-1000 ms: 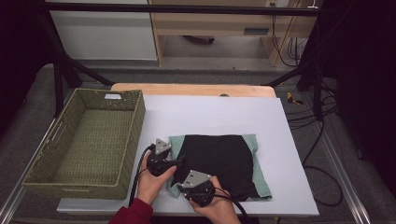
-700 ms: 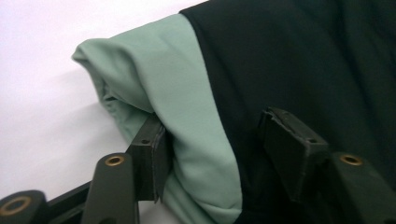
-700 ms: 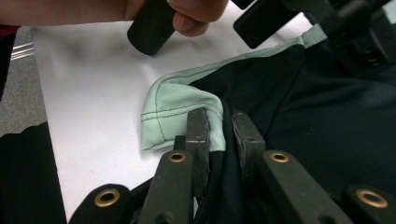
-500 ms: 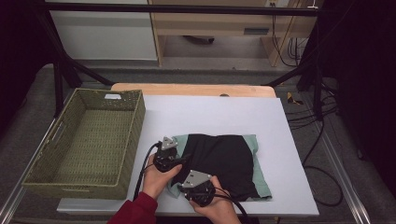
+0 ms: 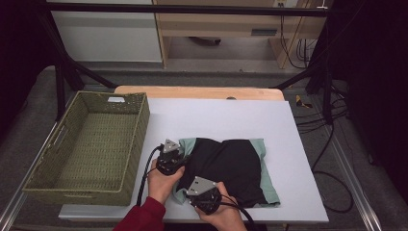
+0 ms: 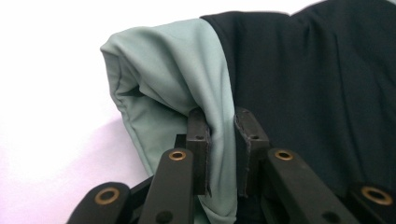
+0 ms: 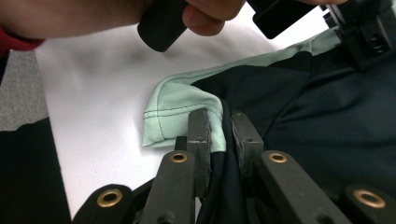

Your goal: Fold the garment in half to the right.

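Both grippers, left (image 5: 179, 155) just closing and right (image 5: 206, 195), pinch the folded garment's (image 5: 231, 168) nine-o'clock edge; basket (image 5: 57, 180) at nine o'clock awaits.

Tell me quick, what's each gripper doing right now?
Left gripper: jaws have just been closing, now shut on a mint-green fold of the garment.
Right gripper: shut on the garment's near edge.

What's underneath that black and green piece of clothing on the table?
The folded garment lies flat on the white table, which shows bare all around it. Whatever might sit beneath it is covered. The left gripper and right gripper each pinch its near-left edge.
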`<state>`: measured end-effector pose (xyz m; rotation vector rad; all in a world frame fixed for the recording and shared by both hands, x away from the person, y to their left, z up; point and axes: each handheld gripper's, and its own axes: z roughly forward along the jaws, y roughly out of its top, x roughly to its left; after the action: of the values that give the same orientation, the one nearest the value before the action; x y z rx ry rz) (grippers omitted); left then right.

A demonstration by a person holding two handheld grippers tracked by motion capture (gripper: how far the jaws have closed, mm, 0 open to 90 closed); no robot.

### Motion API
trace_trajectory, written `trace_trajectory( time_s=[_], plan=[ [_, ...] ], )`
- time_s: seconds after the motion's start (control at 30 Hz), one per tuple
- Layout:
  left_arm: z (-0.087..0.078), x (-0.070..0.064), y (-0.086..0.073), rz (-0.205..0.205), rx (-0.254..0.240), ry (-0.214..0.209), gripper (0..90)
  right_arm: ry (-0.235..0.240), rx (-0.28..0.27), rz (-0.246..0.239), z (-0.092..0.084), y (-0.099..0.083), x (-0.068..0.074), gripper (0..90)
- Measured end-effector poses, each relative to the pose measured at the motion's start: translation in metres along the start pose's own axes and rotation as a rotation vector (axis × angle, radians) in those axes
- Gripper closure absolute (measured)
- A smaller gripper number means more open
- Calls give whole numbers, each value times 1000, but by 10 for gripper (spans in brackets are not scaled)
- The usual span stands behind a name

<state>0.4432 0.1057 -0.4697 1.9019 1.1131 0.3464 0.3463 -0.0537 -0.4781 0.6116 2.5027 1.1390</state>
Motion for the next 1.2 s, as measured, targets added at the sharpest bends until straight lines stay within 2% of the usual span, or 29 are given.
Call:
trace_trajectory(
  time_s=[0.2, 0.33, 0.37, 0.47, 0.53, 0.73, 0.87, 1.1, 1.2],
  plan=[
    [-5, 1, 13, -7, -33, 20, 803, -18, -57, 14, -15, 13, -6, 812],
    [-9, 0, 28, 7, -48, 30, 807, -33, -97, 30, -26, 20, -14, 814],
    [-10, -2, 36, 13, -50, 31, 808, -39, -116, 38, -31, 23, -18, 814],
    [-11, -3, 43, 19, -55, 33, 809, -44, -128, 41, -35, 26, -21, 814],
    [-11, -3, 51, 6, -62, 25, 810, -49, -139, 43, -39, 30, -25, 815],
    [-14, -1, 71, 1, -84, 38, 813, -65, -168, 52, -46, 45, -36, 815],
    [-18, 3, 83, 5, -92, 58, 814, -67, -193, 77, -51, 56, -45, 816],
    [-30, 11, 98, -25, -130, 89, 815, -65, -223, 95, -54, 73, -55, 816],
    [-38, 9, 102, -9, -150, 119, 815, -55, -241, 103, -56, 82, -56, 816]
  ],
)
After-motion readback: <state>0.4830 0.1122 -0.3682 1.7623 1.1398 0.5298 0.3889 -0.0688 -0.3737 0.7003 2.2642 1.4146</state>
